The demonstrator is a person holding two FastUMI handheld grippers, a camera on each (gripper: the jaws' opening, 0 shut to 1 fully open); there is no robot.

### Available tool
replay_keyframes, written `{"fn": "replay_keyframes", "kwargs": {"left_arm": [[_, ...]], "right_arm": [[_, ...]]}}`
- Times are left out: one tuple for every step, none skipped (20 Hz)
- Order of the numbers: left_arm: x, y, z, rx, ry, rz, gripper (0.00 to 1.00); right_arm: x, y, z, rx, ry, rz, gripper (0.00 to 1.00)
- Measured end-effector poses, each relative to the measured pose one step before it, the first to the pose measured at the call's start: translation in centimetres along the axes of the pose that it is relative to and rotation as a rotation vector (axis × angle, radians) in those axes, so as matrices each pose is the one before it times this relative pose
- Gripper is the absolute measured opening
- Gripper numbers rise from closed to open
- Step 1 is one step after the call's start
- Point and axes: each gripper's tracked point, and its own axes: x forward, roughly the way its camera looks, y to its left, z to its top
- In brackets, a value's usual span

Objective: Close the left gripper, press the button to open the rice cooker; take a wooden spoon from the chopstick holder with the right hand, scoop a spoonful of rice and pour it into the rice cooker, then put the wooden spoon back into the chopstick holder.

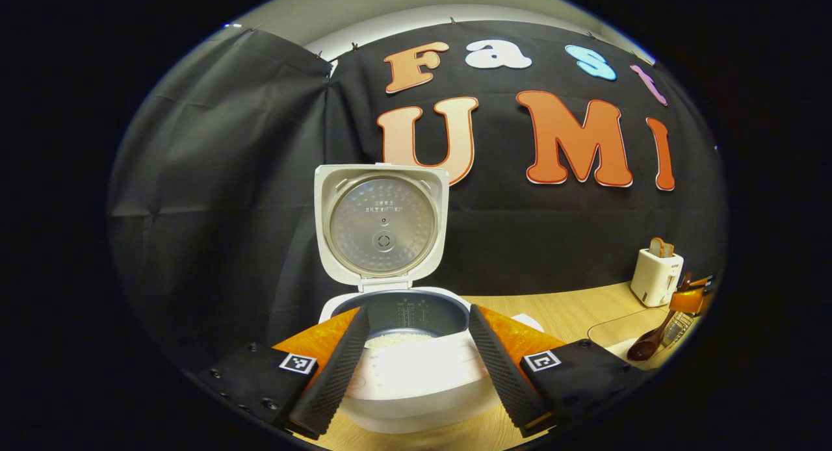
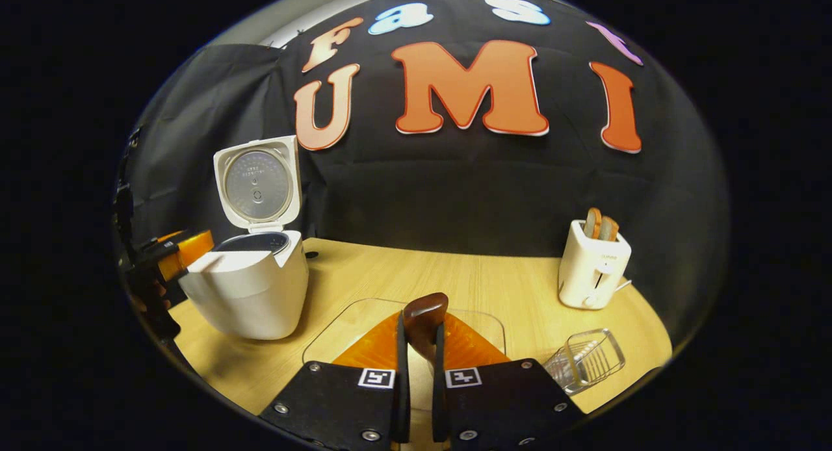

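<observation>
1. Left gripper view: the left gripper (image 1: pixel 413 363) has its jaws apart, framing the cooker (image 1: pixel 416 373). Its lid (image 1: pixel 382 225) stands open; a little rice (image 1: pixel 398 338) lies in the pot.
2. Right gripper view: the right gripper (image 2: pixel 421 379) has its jaws clamped on the spoon (image 2: pixel 424 321), which looks stiff and light, probably smooth, above a clear tray (image 2: pixel 338 337) on the table (image 2: pixel 494 288). The wire holder (image 2: pixel 585 360) looks empty.

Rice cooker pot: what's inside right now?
In the left gripper view the rice cooker lid stands open, and a pale layer of rice shows in the dark inner pot. The front rim hides the pot's near part, so the amount is unclear.
</observation>
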Motion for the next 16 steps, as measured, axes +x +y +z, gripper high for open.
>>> {"fn": "replay_keyframes", "kwargs": {"left_arm": [[0.016,0.086,-0.121,-0.00539,0.00198,-0.00147,1.00],[0.014,0.106,0.005,-0.00678,-0.00037,-0.00101,1.00],[0.075,-0.031,0.005,-0.00633,-0.00021,-0.00261,1.00],[0.011,0.076,-0.093,-0.00442,0.00138,0.00015,1.00],[0.037,0.008,-0.042,-0.00080,0.00125,0.00065,1.00],[-0.127,0.176,-0.052,0.00053,0.00033,0.00306,1.00],[-0.005,0.025,0.108,0.00071,-0.00134,0.00049,1.00],[-0.047,0.060,0.141,-0.00021,-0.00481,0.00091,1.00],[-0.044,0.089,0.182,-0.00048,-0.00520,0.00026,1.00],[-0.125,-0.004,0.077,-0.00036,-0.00281,0.00123,0.96],[-0.058,-0.025,-0.061,-0.00085,0.00025,0.00041,1.00],[-0.049,0.115,0.017,-0.00188,0.00042,0.00111,1.00],[0.027,-0.053,-0.032,-0.00100,0.00135,-0.00027,1.00],[-0.085,0.010,0.076,0.00015,-0.00026,0.00075,1.00],[-0.025,0.023,0.081,0.00038,-0.00129,-0.00043,1.00],[-0.030,-0.186,0.132,0.00143,-0.00346,-0.00129,1.00]], "right_arm": [[-0.069,0.072,-0.207,0.05363,0.01949,0.01131,0.14],[-0.009,-0.201,0.006,0.05721,0.01307,0.00405,0.14],[0.181,-0.132,0.025,0.05996,0.00707,0.00689,0.13],[0.025,-0.191,0.011,0.05517,0.01081,0.00613,0.13],[0.023,-0.163,0.051,0.05082,0.00533,0.00390,0.14],[0.089,-0.076,0.088,0.04682,0.00734,0.00388,0.14],[0.087,-0.069,-0.166,0.03975,0.01168,0.00266,0.13],[0.192,-0.065,0.103,0.03693,0.00523,-0.00128,0.14],[0.199,-0.236,0.197,0.05354,0.01010,-0.00221,0.14],[0.144,-0.188,0.093,0.04031,0.00564,-0.00264,0.14],[0.025,-0.238,0.129,0.04067,0.00679,0.00035,0.14],[-0.017,-0.176,-0.037,0.03509,0.01098,0.00352,0.14],[0.197,-0.280,0.268,0.04023,0.00007,0.00048,0.14],[0.500,-0.345,0.099,0.03148,0.00531,-0.00393,0.14],[0.269,-0.384,0.208,0.03892,0.00057,-0.00468,0.14],[0.032,-0.212,0.110,0.03237,0.00442,0.00005,0.14]]}}
